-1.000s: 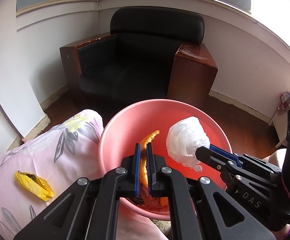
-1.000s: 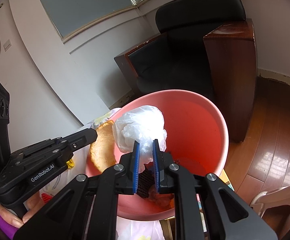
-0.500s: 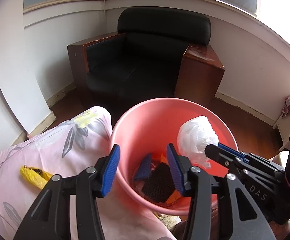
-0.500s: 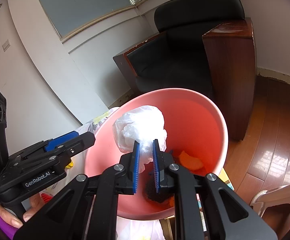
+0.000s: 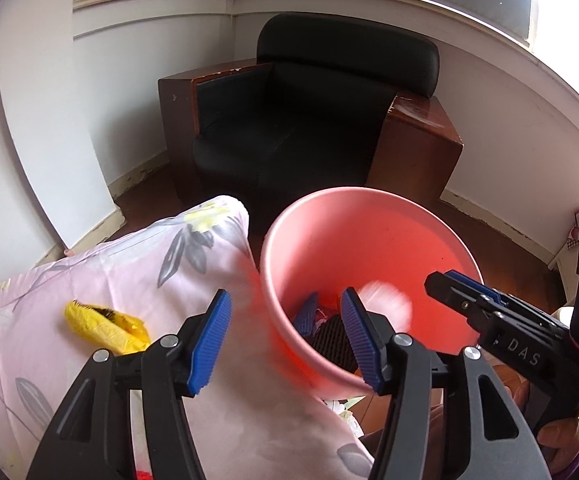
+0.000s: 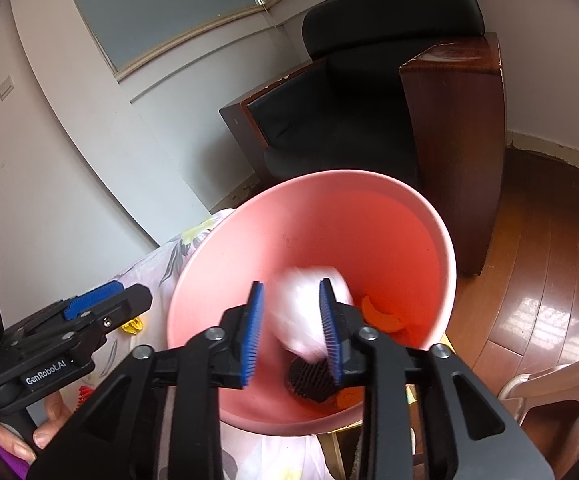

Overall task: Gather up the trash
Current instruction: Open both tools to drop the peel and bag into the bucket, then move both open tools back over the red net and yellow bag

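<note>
A pink bin stands beside a table with a floral cloth. A white plastic bag ball is blurred, falling inside the bin; it also shows in the left wrist view. Orange peel and a dark ridged piece lie at the bin's bottom. My right gripper is open above the bin. My left gripper is open and empty over the bin's left rim. A yellow wrapper lies on the cloth, left of the left gripper.
A black armchair with brown wooden sides stands behind the bin in the corner. There is wooden floor to the right and a pale plastic chair at the lower right. A red scrap lies on the cloth.
My left gripper opened and dropped the orange peel into the bin, then shifted left. My right gripper has just opened and the white bag is falling into the bin.
</note>
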Available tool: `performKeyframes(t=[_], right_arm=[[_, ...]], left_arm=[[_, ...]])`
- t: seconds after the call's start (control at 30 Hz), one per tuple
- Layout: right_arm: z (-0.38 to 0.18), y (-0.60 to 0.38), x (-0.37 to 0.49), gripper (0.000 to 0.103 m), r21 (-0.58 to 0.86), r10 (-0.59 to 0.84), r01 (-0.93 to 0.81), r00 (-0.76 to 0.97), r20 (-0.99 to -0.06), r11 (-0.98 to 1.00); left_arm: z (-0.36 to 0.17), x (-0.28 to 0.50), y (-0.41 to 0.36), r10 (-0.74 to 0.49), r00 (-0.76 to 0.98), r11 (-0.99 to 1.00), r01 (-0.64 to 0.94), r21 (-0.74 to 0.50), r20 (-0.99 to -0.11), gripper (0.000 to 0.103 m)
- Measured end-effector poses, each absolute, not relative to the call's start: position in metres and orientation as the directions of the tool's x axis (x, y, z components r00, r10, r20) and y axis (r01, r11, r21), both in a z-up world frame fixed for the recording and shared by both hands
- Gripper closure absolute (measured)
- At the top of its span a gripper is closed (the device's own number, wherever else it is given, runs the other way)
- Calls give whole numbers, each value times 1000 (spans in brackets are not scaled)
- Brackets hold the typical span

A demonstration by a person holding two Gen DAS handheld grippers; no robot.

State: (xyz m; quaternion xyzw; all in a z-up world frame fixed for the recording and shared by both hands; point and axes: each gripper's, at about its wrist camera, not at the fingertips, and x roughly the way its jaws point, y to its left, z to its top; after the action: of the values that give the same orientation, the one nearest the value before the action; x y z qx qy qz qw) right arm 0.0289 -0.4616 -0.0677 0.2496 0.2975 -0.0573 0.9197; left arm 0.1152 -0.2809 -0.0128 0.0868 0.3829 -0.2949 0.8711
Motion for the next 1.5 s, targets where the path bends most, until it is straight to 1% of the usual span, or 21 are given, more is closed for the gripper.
performKeyframes(t=[0.07, 0.23, 0.97, 1.23, 1.5], right_arm=[[-66, -461, 27, 63, 426, 40, 254, 820, -571, 868], [-63, -455, 22, 59, 424, 38, 248, 826, -562, 871], [-47, -433, 9, 59, 409, 61, 210, 828, -558, 888], [-45, -422, 3, 59, 394, 69, 197, 820, -568, 898], [-44, -404, 4, 59, 407, 119, 156, 811, -573, 900]], left_arm=[[-11, 112, -277, -447, 534, 815, 574, -80, -718, 46], [-8, 108, -265, -444, 540, 822, 563, -85, -716, 44], [11, 90, -206, -437, 578, 854, 508, -115, -690, 42], [19, 85, -170, -417, 607, 877, 464, -125, -676, 40], [15, 79, -128, -384, 619, 899, 419, -125, -685, 40]])
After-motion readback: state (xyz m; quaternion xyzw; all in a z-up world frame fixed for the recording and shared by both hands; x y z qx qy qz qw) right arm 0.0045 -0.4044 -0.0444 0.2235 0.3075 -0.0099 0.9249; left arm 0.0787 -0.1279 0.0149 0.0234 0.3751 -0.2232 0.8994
